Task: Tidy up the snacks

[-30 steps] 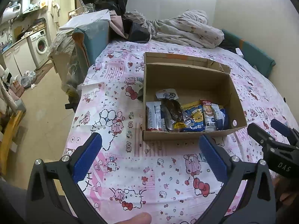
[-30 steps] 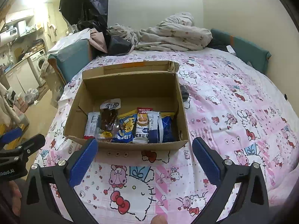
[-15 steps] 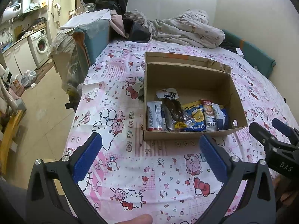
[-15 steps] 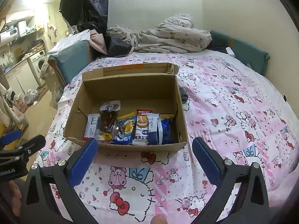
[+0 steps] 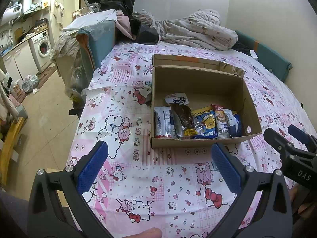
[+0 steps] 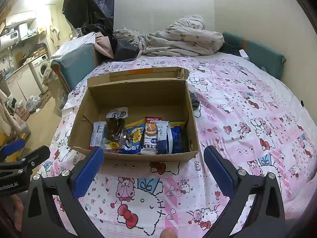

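An open cardboard box [image 5: 198, 75] [image 6: 138, 91] sits on the bed. Several snack packets lie in a row along its near wall: a white packet [image 5: 162, 122] [image 6: 97, 133], a brown pastry pack [image 5: 183, 117] [image 6: 114, 130], a blue and yellow bag [image 5: 205, 124] [image 6: 133, 136], a white bar [image 5: 222, 123] [image 6: 151, 135] and a dark blue bag [image 6: 175, 136]. My left gripper [image 5: 158, 168] is open and empty, in front of the box. My right gripper [image 6: 153, 170] is open and empty, also in front of the box; it shows at the right edge of the left wrist view [image 5: 287, 144].
The bed has a pink cartoon-print sheet [image 5: 138, 178] [image 6: 247, 119]. Crumpled bedding [image 5: 194, 31] [image 6: 178, 37] lies at the far end. A teal headboard cushion [image 6: 261, 57] lines the right wall. The bed's left edge drops to the floor [image 5: 45, 107]; a washing machine [image 5: 42, 47] stands beyond.
Both views have shifted very slightly; the box sits a little lower in the frames. Both grippers stay open and empty.
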`<state>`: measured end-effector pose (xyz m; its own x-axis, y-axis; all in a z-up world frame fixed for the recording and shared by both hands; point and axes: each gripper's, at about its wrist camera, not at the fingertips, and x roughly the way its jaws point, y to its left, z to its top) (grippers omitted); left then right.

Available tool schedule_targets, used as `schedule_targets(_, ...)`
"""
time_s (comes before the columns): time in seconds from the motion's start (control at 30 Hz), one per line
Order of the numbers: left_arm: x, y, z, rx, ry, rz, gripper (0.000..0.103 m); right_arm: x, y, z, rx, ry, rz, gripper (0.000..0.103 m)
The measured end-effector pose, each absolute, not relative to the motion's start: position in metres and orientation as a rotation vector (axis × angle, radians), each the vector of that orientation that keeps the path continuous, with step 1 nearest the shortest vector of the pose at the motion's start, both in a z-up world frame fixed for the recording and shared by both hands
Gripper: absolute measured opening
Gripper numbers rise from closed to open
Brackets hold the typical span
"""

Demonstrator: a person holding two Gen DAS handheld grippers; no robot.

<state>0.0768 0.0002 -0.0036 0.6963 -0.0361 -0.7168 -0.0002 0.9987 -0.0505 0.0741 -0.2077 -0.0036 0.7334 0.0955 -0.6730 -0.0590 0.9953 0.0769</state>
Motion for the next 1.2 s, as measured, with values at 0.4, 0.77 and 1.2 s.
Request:
schedule_targets(0.4, 0.0779, 0.0005, -0.0035, -0.057, 0.808, -0.014, 0.103, 0.0725, -0.2065, -0.0023, 0.056, 0.748, 0.077, 0.103)
schedule_targets(0.77, 0.0773, 0.0021, -0.005, -0.067, 0.81, -0.011, 0.103, 0.0722, -0.2092, -0.0036, 0.075, 0.753, 0.078, 0.103)
schedule_targets(1.2, 0.0773, 0.0034, -0.0052, -0.082, 0.818, -0.015, 0.103, 0.0715, -0.2081, -0.0041, 0.079, 0.753, 0.084, 0.103)
